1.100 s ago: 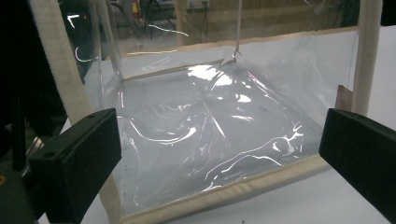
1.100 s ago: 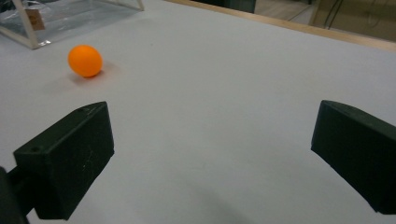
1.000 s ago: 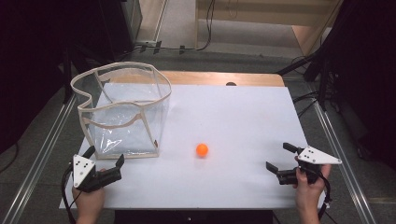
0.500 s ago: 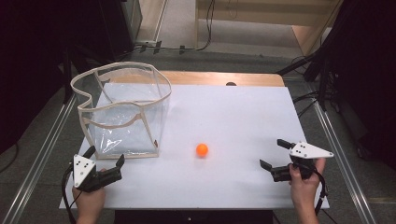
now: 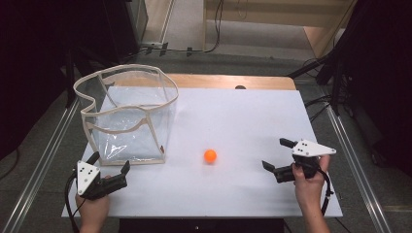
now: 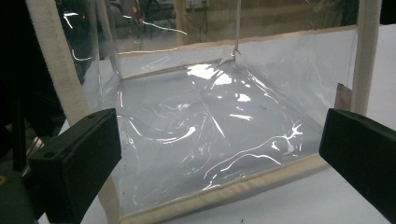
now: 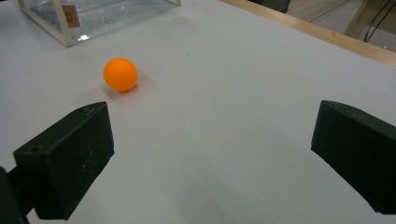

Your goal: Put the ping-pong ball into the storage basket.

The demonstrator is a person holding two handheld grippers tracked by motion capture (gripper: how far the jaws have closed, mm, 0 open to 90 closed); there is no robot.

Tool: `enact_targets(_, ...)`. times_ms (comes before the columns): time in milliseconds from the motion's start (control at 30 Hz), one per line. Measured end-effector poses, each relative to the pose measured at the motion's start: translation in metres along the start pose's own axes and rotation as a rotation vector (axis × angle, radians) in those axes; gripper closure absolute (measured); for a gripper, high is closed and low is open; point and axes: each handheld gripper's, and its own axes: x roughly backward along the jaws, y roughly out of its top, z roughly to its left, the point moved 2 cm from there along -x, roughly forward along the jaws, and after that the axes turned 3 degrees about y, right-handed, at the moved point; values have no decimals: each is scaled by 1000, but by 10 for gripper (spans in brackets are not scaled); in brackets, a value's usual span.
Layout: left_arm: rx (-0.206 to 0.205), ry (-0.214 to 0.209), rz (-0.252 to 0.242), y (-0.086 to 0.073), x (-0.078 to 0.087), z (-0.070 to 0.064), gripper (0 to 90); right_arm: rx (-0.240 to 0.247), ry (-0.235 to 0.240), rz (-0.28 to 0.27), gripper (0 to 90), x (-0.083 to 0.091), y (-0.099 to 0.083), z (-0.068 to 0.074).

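Only small tan tag (image 7: 69, 16) on clear bag (image 5: 127, 119); print unreadable.

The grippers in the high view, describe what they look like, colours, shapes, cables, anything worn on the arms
Both are handheld tools with black bodies. The left claw carries a white plate marked with small dark dots, and a black cable loops from it past the hand. The right claw has a pale three-cornered plate with similar dots and its own black cable. Each ends in two blocky black jaws. No sleeves are visible on the forearms.

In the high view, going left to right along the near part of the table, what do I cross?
Left gripper, open → clear bag with cream trim, standing open just beyond it → orange ball alone on the white table → right gripper, open.
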Motion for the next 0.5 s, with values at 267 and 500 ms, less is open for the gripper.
enact_targets(267,0,-1,0,0,0,0,0,24,24,14,0,-9,12,4)
enact_targets(500,-2,-2,0,0,0,0,0,59,53,35,0,-20,23,8)
